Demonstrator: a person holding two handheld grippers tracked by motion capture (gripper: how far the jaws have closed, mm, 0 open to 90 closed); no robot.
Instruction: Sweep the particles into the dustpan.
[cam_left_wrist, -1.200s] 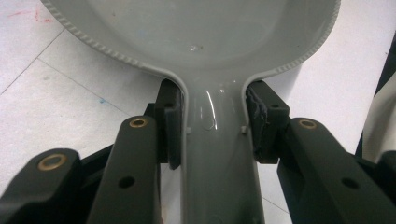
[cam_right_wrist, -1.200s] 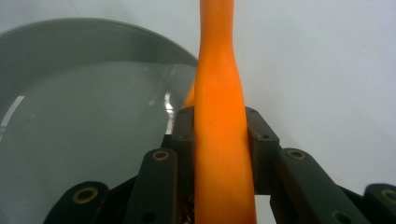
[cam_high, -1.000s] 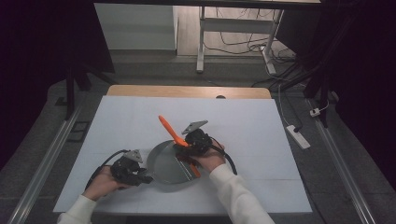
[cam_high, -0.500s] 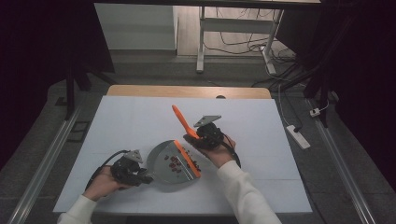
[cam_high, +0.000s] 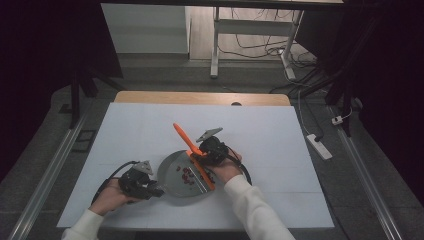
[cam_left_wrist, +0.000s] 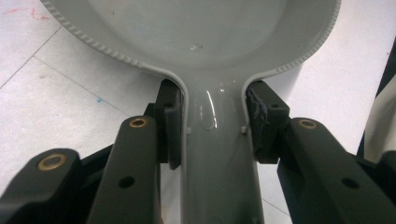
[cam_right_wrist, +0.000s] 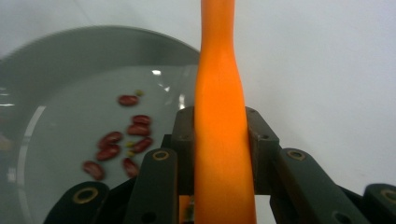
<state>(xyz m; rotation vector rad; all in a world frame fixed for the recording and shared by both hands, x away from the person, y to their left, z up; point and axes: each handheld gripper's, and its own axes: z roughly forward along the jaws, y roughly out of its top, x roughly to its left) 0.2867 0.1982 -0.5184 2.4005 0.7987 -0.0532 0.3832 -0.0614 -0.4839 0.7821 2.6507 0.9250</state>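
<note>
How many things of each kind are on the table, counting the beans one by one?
Grey pan: 1
Orange spatula: 1
Red beans: 8
Grippers, left and right: 2
Total: 12

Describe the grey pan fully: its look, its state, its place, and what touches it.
The pan is round, shallow and glossy grey, perhaps plastic or enamel, with a finely ridged rim. It sits flat on the white table, near the front edge. Red beans lie loose inside it. The left gripper is shut on its short flat handle. An orange spatula reaches over its right side.
</note>
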